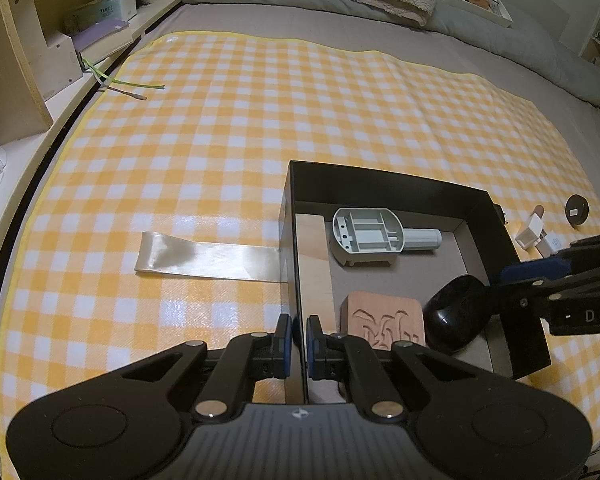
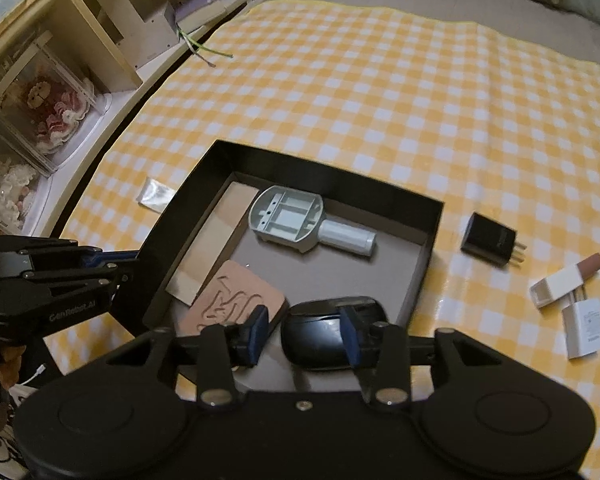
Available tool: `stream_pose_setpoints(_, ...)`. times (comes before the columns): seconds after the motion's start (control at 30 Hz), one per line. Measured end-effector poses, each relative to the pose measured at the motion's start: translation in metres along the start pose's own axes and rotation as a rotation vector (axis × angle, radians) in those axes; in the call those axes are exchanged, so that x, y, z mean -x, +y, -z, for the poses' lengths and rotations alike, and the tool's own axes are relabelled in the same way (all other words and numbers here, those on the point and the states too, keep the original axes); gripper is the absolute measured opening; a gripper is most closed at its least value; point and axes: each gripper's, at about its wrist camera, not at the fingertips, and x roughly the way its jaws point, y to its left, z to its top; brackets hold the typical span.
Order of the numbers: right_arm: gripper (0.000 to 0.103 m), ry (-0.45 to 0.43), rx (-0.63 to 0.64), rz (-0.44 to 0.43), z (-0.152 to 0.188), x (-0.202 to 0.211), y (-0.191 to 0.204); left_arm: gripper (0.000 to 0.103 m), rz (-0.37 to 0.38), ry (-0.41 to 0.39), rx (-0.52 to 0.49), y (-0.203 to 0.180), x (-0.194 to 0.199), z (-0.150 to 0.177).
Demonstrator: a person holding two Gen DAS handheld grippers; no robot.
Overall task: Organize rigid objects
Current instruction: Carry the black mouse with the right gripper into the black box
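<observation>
Black mouse (image 2: 332, 332) lies in the box (image 2: 332, 178), between right gripper (image 2: 304, 330) fingers

The right gripper (image 2: 305, 334) hangs over the black box (image 2: 332, 178), its jaws apart around a black mouse (image 2: 320, 330). Inside lie a carved wooden block (image 2: 230, 302) and a grey plastic part (image 2: 300, 226); a black plug (image 2: 490, 244) rests on the checked cloth (image 2: 380, 92) just outside.
</observation>
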Motion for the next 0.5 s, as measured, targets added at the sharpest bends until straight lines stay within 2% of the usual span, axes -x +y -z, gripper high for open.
stream_pose_setpoints(0.17,0.046,-0.043,0.052,0.062,0.003,-0.005,-0.002,0.008,0.001,0.001,0.001,0.0,0.0,0.0)
stream_pose_setpoints(0.27,0.046,-0.03,0.088,0.106,0.0,-0.018,-0.001,0.008,0.0,0.0,0.0,0.0,0.0,0.0)
stream_pose_setpoints(0.5,0.048,-0.004,0.137,0.109,-0.011,-0.041,0.007,0.008,0.003,0.001,0.004,0.001,0.0,0.0)
